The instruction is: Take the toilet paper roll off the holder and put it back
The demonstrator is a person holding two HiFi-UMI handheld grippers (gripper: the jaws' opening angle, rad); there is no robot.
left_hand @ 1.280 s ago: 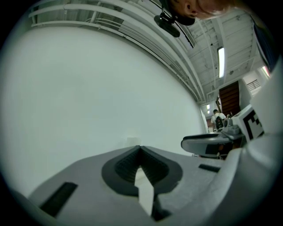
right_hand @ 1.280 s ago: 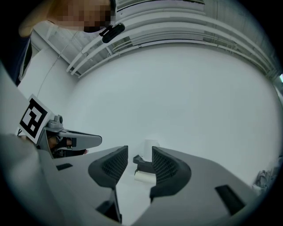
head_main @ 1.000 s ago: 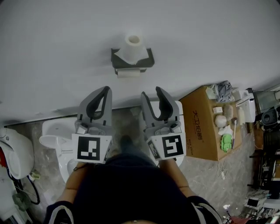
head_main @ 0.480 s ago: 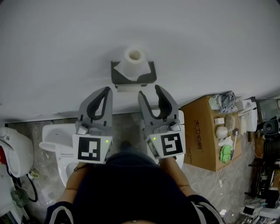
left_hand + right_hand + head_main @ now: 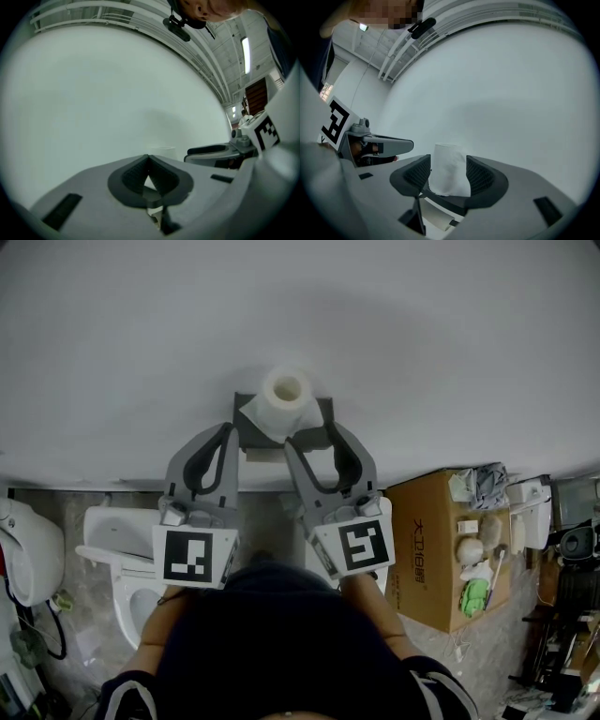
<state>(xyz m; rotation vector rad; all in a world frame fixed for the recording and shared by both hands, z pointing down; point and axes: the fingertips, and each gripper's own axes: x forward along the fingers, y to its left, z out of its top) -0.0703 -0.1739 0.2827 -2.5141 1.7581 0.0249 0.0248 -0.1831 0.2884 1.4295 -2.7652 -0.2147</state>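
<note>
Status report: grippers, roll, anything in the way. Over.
Left gripper shut, empty. Right gripper opening, toilet paper roll lined up between its jaws, not gripped. Roll upright on holder. Nothing in the way.

A big white wall is filling the top of the head view. A white toilet is sitting on the grey stone floor at the left. A brown cardboard box is standing at the right, carrying a green thing and other small bits.
</note>
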